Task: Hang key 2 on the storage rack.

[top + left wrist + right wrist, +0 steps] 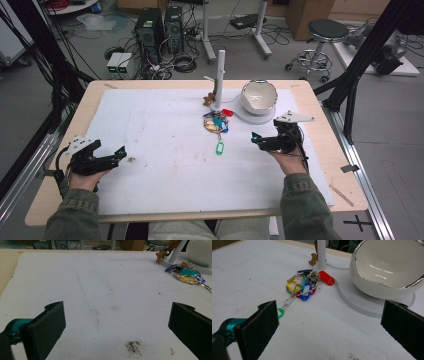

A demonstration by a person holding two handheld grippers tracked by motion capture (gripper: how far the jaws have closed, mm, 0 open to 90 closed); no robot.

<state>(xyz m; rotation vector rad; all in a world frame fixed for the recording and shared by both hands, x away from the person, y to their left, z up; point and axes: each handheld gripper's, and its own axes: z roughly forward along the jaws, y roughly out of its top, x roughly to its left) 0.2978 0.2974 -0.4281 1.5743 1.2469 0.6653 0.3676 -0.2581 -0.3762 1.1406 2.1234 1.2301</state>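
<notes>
High view: your right gripper [263,141] is sitting on the white mat [150,125], pointing left toward the bunch of key tags [216,123]. The bunch is lying mid-desk, just in front of the white stand [220,75] and left of the white bowl [259,96]. Its chain is trailing toward you, ending in a green tag [219,148], so the long axis is running near-to-far. That green end is lying left of your right fingers and close to them. Your left gripper [116,155] is resting well apart, near the desk's [320,115] left edge, so your right hand is much the nearer one.

Left gripper view: your fingers [47,327] are standing wide, nothing between them but bare mat and a dark smudge [133,346]. The bunch is showing far off at the upper right.

Right gripper view: your fingers [258,330] are spread wide and gripping nothing. The green tag [280,313] is peeking out just beyond your left finger, with the chain running up and away to the cluster of yellow, blue and red tags. The bowl is sitting behind the right finger.

Writing: no brand or label is legible anywhere; the tags' inserts are too small to read.
</notes>
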